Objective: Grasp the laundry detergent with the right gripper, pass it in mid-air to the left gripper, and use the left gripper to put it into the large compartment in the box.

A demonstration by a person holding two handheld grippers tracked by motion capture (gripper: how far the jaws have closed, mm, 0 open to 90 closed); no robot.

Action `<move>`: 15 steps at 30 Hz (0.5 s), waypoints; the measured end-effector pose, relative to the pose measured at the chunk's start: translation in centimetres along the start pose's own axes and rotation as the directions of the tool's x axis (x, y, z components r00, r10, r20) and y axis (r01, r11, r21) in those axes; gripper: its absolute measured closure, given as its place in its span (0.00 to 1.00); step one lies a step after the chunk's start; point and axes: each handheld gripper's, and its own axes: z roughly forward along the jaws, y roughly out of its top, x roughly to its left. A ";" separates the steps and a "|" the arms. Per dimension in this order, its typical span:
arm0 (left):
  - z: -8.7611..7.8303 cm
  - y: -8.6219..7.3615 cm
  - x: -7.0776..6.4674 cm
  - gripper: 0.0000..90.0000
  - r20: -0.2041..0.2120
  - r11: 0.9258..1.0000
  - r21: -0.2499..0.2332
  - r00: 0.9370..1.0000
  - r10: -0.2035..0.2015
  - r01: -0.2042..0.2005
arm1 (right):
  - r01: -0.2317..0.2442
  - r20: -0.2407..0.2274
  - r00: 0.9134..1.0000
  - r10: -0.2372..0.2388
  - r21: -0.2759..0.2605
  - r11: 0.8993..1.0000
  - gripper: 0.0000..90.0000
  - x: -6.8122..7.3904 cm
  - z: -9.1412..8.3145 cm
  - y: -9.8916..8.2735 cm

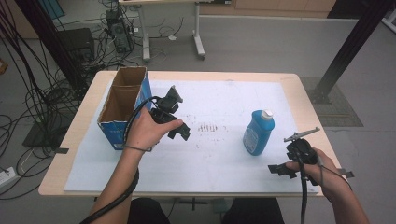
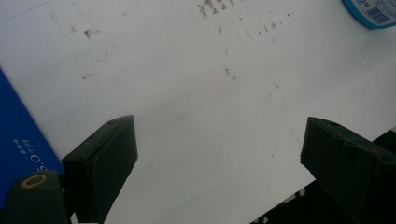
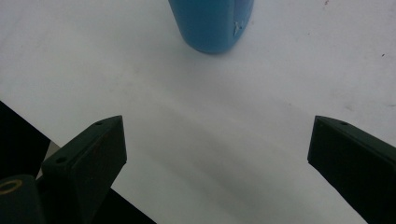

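Work in hand: judging by the layout, getting the upright blue plastic bottle with a white cap (image 1: 259, 133) over to the open brown-and-blue cardboard box (image 1: 122, 106); nothing is held yet.
Bottle: stands on the white sheet (image 1: 224, 154) that covers the wooden worktop (image 1: 79, 123), right of centre, well apart from the box at the far left. In the right gripper view its blue base (image 3: 211, 25) sits straight ahead of the jaws, a clear stretch of sheet between.
Box: flaps open, and what shows of the inside looks empty; just left of the left hand (image 1: 147, 130).
Left gripper (image 1: 180, 132): held above the sheet beside the box, pointing toward the middle of the worktop. Jaws apart, with bare sheet between them in the left gripper view (image 2: 215, 158); the blue box wall (image 2: 21, 144) lies at that view's left edge and a corner of the bottle (image 2: 371, 11) at its far right.
Right gripper (image 1: 281, 169): near the right front edge of the worktop, near side of the bottle, aimed at it. Jaws spread wide, nothing between them (image 3: 217, 158).
Done so far: as far as can be seen, nothing; bottle not gripped, not lifted, not moved toward the box.
Left to do: likely close the gap to the bottle, clamp it, carry it left across the sheet and set it into the box.
Marks: a patch of small brown specks (image 1: 208, 127) on the sheet between the two grippers.
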 end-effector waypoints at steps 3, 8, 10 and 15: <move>0.0 -0.1 0.1 0.13 -0.001 1.000 -0.001 1.000 -0.002 0.002 | 0.004 0.000 1.000 -0.004 -0.001 1.000 0.05 0.3 0.3 -0.1; -0.1 -0.2 0.1 0.12 0.004 1.000 -0.005 1.000 0.001 -0.001 | 0.005 0.007 1.000 -0.005 -0.008 1.000 0.05 0.7 0.6 -0.2; -0.1 -0.3 0.1 0.12 0.000 1.000 -0.006 1.000 -0.003 0.003 | 0.003 0.010 1.000 -0.003 -0.016 1.000 0.05 0.9 0.8 -0.2; 0.0 -0.4 0.2 0.12 0.004 1.000 -0.004 1.000 -0.002 0.002 | 0.005 0.005 1.000 -0.005 -0.021 1.000 0.05 1.2 1.1 -0.3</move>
